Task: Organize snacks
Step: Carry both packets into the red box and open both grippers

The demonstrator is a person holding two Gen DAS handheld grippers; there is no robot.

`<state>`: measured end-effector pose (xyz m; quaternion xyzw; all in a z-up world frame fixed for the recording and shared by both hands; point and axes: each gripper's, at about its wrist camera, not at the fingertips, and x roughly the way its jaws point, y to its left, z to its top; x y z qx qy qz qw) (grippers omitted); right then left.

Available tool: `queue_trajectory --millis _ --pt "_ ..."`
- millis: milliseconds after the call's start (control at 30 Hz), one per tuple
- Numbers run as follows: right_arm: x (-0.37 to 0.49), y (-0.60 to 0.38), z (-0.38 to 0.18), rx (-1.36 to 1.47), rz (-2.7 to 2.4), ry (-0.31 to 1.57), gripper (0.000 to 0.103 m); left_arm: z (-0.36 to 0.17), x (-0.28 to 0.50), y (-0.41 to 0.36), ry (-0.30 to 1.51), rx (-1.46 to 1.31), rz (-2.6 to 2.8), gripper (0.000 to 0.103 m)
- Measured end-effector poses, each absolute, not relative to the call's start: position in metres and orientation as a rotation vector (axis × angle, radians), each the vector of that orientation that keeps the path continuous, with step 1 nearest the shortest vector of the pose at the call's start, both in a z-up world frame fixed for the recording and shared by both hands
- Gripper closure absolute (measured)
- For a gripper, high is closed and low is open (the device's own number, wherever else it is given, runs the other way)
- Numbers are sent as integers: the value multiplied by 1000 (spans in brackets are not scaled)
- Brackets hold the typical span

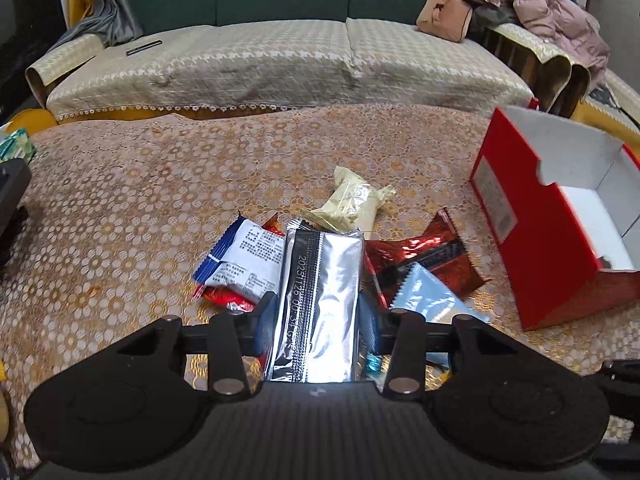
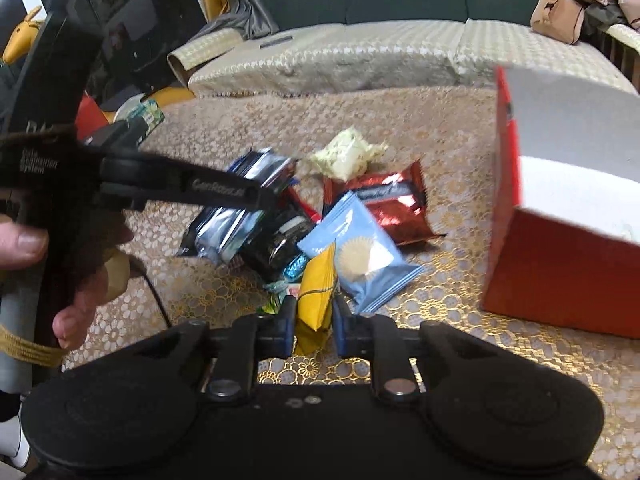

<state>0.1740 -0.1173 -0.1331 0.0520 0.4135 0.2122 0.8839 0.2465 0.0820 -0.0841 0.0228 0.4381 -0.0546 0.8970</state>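
Note:
My left gripper (image 1: 318, 312) is shut on a silver foil snack packet (image 1: 320, 304) and holds it over the snack pile. The packet also shows in the right wrist view (image 2: 224, 220), under the left gripper's arm (image 2: 192, 190). My right gripper (image 2: 314, 320) is shut on a yellow snack packet (image 2: 316, 300), just above the cloth. In the pile lie a pale yellow packet (image 1: 352, 200), a white and blue packet (image 1: 244, 260), a red foil packet (image 1: 424, 264) and a light blue packet (image 2: 360, 256). The open red box (image 1: 532, 248) stands to the right.
The table is covered with a gold-patterned lace cloth (image 1: 140, 208). A sofa (image 1: 280, 64) runs along the far edge, with a tan bag (image 1: 444, 16) and a pink jacket (image 1: 552, 12) on it. A green tissue pack (image 1: 16, 146) lies at the far left.

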Motion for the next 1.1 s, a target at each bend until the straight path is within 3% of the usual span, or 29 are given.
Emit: queue_trajectory --millis 567,1100 --pt "154 -216 -72 170 331 692 85 -15 202 -18 828 71 -237 61" --pt "189 -313 -80 143 156 673 85 -16 232 -136 829 178 -303 61"
